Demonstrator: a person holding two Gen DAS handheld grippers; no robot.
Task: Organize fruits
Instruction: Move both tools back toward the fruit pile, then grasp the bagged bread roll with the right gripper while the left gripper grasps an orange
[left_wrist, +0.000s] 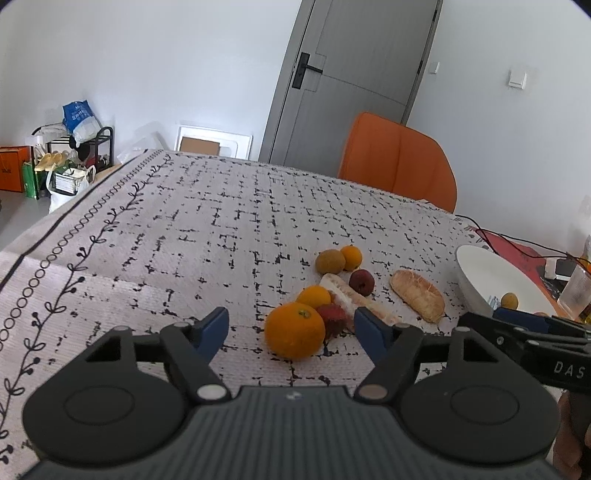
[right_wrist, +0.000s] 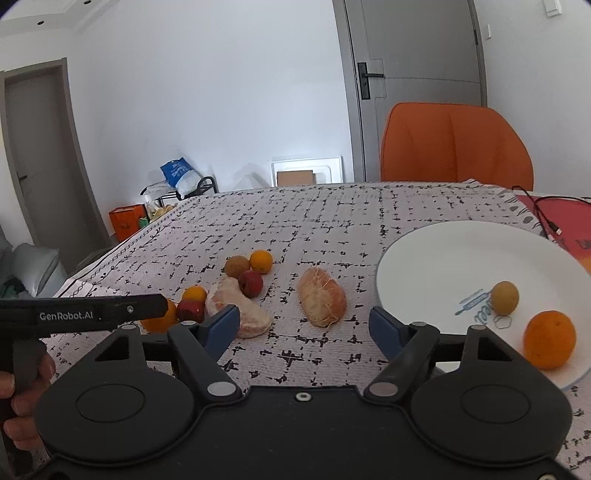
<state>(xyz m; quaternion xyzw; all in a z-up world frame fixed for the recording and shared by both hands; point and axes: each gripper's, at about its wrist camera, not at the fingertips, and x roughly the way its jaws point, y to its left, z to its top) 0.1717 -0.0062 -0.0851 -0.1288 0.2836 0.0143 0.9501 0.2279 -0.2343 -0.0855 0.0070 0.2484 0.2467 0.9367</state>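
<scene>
A large orange (left_wrist: 294, 330) lies on the patterned tablecloth between the blue pads of my left gripper (left_wrist: 291, 328), which is open and clear of it on both sides. Behind the orange sit a rambutan (left_wrist: 332, 319), a smaller orange (left_wrist: 314, 295), a peeled citrus segment (left_wrist: 351, 297), a dark red fruit (left_wrist: 361, 281) and two more small fruits. My right gripper (right_wrist: 304, 325) is open; a second peeled segment (right_wrist: 321, 301) lies just ahead of its pads. The white plate (right_wrist: 443, 258) holds a brownish fruit (right_wrist: 504, 297) and an orange (right_wrist: 549, 339).
An orange chair (right_wrist: 456, 144) stands at the table's far side. Cables (right_wrist: 546, 218) and a red mat lie beyond the plate, and a glass (left_wrist: 576, 291) stands at its right. The table's left edge (left_wrist: 55, 221) drops to floor clutter.
</scene>
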